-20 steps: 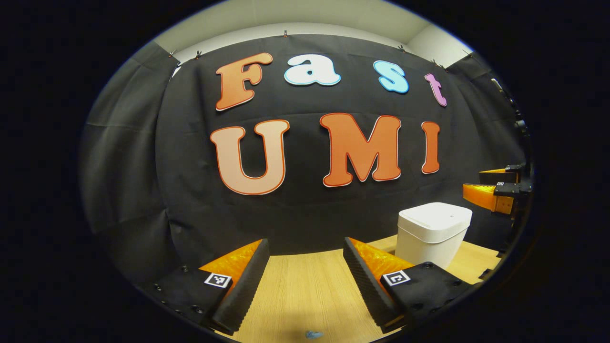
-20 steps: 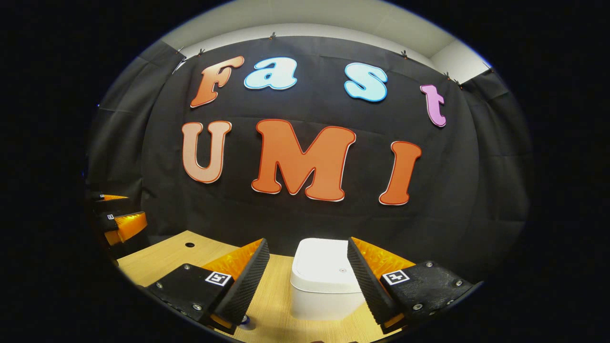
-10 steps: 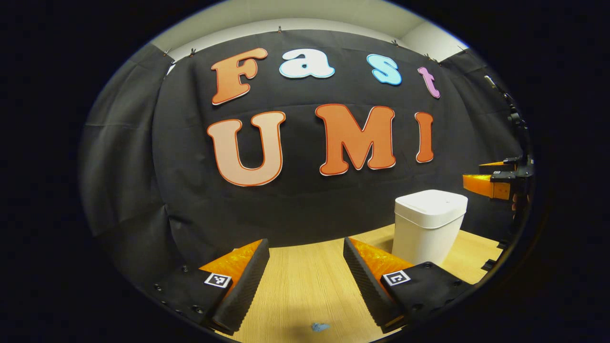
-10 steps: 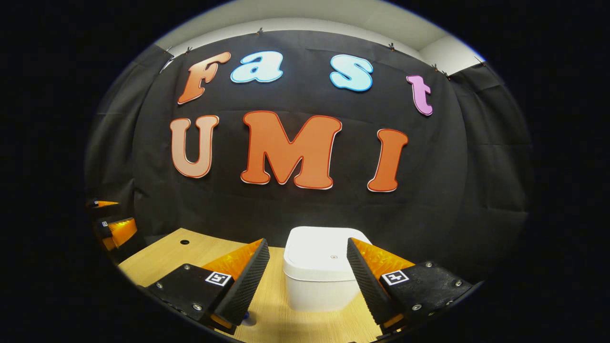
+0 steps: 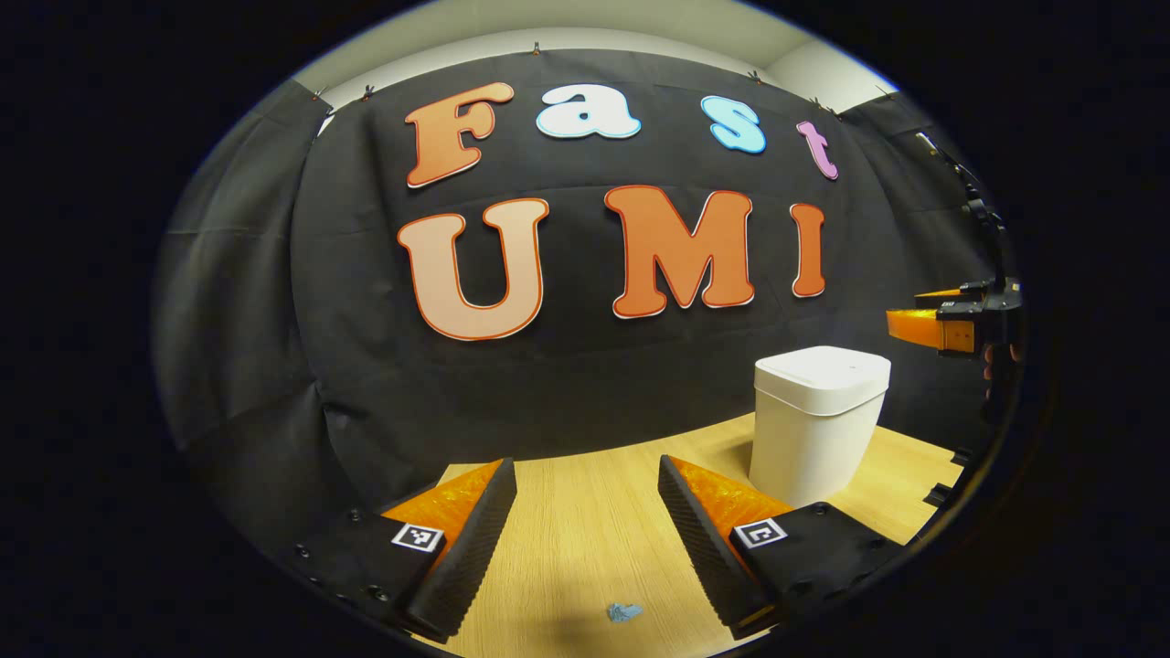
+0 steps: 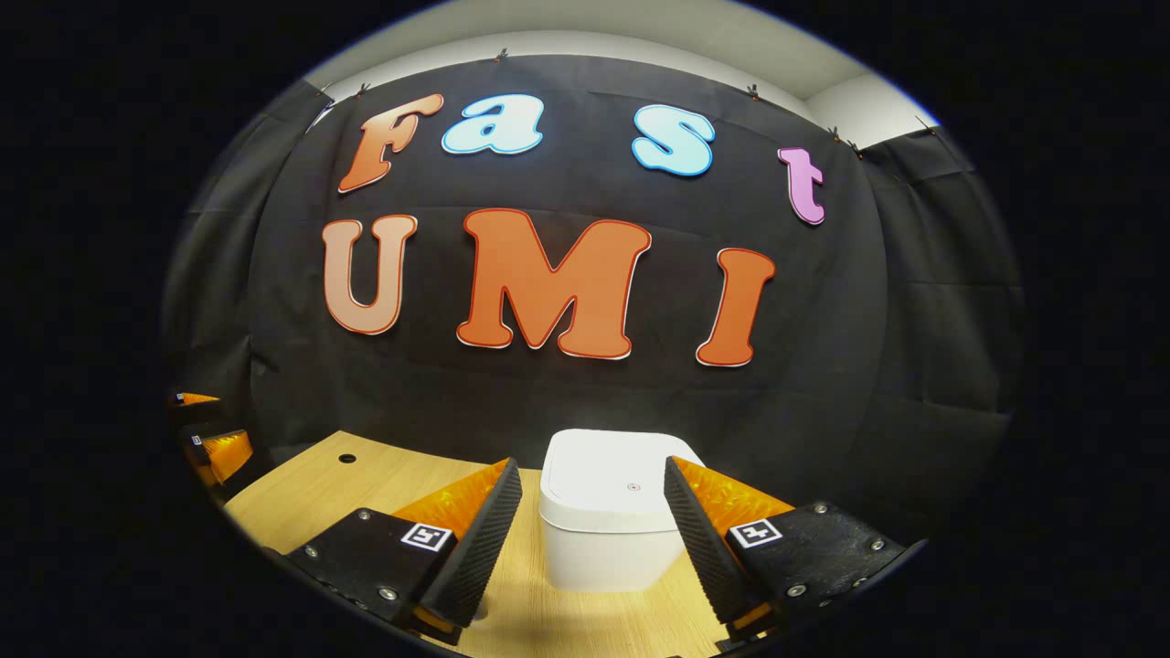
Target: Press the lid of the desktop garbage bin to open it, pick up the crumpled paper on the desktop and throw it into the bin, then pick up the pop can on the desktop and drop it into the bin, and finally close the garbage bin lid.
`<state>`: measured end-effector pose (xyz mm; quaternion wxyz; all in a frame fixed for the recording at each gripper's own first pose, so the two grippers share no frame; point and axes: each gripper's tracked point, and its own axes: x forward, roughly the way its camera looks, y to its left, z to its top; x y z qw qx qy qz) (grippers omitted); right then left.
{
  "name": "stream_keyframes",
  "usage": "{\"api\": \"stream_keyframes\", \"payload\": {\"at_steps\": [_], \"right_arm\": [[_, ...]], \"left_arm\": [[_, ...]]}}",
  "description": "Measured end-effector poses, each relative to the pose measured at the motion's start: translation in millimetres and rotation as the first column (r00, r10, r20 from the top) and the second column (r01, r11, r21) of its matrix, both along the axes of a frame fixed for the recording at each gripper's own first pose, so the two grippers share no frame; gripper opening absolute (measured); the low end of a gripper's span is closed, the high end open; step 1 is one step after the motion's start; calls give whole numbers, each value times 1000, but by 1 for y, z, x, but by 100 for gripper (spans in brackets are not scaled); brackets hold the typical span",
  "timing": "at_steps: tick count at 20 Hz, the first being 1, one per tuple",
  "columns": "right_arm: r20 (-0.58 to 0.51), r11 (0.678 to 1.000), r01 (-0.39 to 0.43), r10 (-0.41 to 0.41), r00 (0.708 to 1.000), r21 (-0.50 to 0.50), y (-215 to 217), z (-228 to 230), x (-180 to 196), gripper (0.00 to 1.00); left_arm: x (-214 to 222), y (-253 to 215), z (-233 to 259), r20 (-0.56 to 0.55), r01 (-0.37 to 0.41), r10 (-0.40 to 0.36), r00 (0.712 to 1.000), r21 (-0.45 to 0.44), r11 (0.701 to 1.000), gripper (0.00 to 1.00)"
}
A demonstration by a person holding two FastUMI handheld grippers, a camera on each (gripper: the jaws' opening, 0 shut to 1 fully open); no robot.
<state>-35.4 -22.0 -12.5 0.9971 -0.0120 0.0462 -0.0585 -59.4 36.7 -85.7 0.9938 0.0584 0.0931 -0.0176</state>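
The lidded plastic desktop bin (image 6: 608, 512) is plain white; the wooden tabletop (image 5: 585, 539) is pale tan, finely grained; a small scrap (image 5: 624, 611) is blue.

text: nothing legible is made out on the desk | markers: square black-and-white coded tags (image 5: 418, 536) are spotted on the left gripper (image 5: 586, 461) and right gripper (image 6: 592, 461), no letters or numbers | bin lid (image 6: 594, 471): a tiny dot is seen, unreadable

Left gripper (image 5: 587, 512), jaws apart above the wooden counter (image 5: 585, 539); small blue scrap (image 5: 624, 611) below them; lidded white bin (image 5: 816, 422) right; right gripper (image 5: 951, 322) beyond it.
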Motion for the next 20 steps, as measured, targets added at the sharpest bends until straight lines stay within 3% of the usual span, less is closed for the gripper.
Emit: {"api": "stream_keyframes", "payload": {"at_steps": [8,12,15,20], "right_arm": [[-18,999,-22,23,1000,39,-30,7,37,68],[-56,998,-24,27,998,54,-42,2,56,46],[-86,996,-36,43,995,77,-46,-3,69,22],[-156,992,-81,95,983,97,-43,-17,89,2]], "left_arm": [[7,-15,-5,-10,-74,74,997,-1,997,99],[8,-13,-12,-25,-117,117,993,5,993,99],[4,-6,-17,-33,-148,149,988,18,989,99],[1,0,-24,-52,-192,193,980,29,981,96]]}}
